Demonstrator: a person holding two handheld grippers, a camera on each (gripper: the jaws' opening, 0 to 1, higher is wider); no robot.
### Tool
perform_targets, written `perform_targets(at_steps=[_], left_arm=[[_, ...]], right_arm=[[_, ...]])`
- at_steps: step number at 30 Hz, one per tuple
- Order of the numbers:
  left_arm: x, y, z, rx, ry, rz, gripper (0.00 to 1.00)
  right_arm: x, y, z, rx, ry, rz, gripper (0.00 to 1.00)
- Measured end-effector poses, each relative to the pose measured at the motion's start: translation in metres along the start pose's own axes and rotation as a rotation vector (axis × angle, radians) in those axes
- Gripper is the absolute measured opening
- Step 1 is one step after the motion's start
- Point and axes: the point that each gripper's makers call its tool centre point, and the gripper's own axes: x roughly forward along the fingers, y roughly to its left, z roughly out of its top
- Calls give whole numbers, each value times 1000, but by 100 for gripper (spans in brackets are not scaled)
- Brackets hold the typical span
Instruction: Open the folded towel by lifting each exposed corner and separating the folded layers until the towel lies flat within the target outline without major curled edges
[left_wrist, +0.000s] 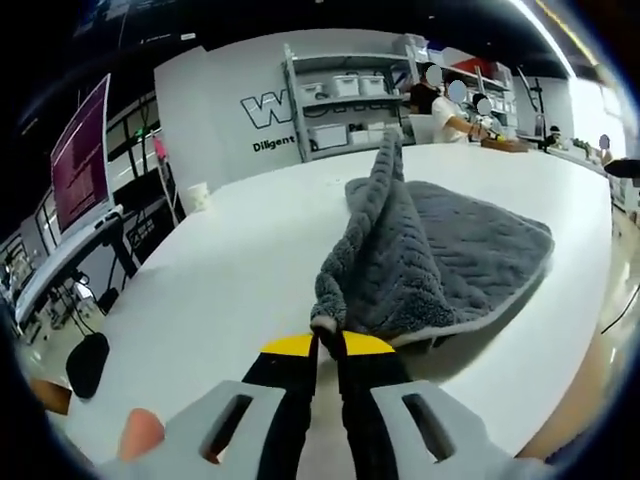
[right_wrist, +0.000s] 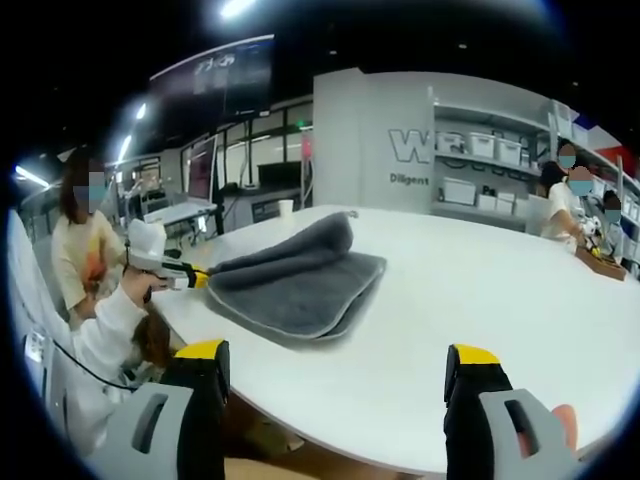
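1. Left gripper (left_wrist: 328, 345): jaws pinched on a corner of the grey towel (left_wrist: 440, 260), lifting that layer into a ridge.
2. Towel lies near the edge of the white worktop (left_wrist: 220, 290), partly folded.
3. Right gripper (right_wrist: 340, 365): jaws wide, holding nothing, apart from the towel.

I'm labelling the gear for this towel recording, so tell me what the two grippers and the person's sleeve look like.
The left gripper has two black jaws capped with yellow tips, rising from a light grey body with slotted openings. The right gripper is the same build: black jaws, yellow tips, grey slotted body. In the right gripper view, the person's sleeve is white, and a thin dark cable runs below it.
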Motion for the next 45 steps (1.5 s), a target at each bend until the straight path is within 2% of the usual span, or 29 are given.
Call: perform_targets(at_steps=[6, 12, 17, 20, 23, 27, 33, 37, 41, 45], left_arm=[[-2, 0, 6, -44, -23, -5, 22], [-11, 4, 18, -37, -67, 24, 30], [-18, 3, 29, -51, -114, 11, 33], [-21, -4, 36, -58, -143, -27, 37], [-24, -14, 38, -49, -127, -70, 44], [-30, -28, 46, -30, -144, -126, 51], [-38, -45, 54, -42, -172, -212, 54], [-41, -48, 58, -42, -181, -226, 57], [-45, -53, 62, -67, -196, -254, 63], [-46, -57, 62, -53, -192, -263, 70]], right_arm=[[2, 2, -1, -3, 5, 3, 88], [3, 3, -2, -6, 10, 6, 88], [4, 4, -3, -6, 12, 6, 88], [5, 3, -3, -7, 16, 7, 88], [5, 3, -3, -7, 15, 7, 88], [5, 4, -3, -7, 15, 7, 88], [4, 4, -4, -7, 15, 6, 88], [4, 4, -4, -6, 14, 5, 88], [4, 4, -3, -6, 12, 4, 88], [4, 5, -3, -7, 11, 7, 88]])
